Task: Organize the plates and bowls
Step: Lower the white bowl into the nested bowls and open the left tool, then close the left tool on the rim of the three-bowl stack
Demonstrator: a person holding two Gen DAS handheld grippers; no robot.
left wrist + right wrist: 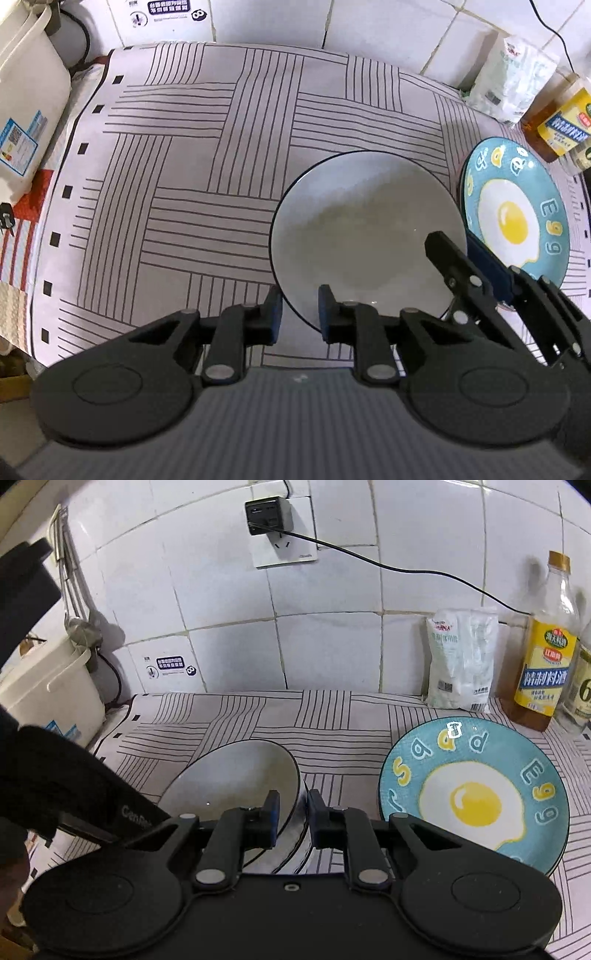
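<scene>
At the far left a cream-white appliance (pixel 26 122) sits at the edge of my counter (pixel 207 177), which is covered in a cloth of grey line-blocks. My left claw (pixel 300 314) hangs low over the near rim of the white plate (pixel 365 229), its fingers parted with one on each side of that rim; the gap between the pads stays visible, and I cannot tell whether either pad touches the plate. From the right wrist view the white plate (pixel 236 775) is tilted, its far edge raised, and I count more than one dark rim line at its right edge, so it looks like a stack, though I can't be sure. My right claw (pixel 291 821) straddles that right edge, one pad inside the dish and one outside, with a narrow gap left between them; whether they press the rim is not clear to me. In the left view this right claw (pixel 456 245) reaches in over the same edge. Just beside it to the right lies the blue egg plate (pixel 476 794), flat on the cloth. Behind that stand a white bag (pixel 461 661) and an oil bottle (pixel 550 642) against the tiled wall (pixel 332 609).
</scene>
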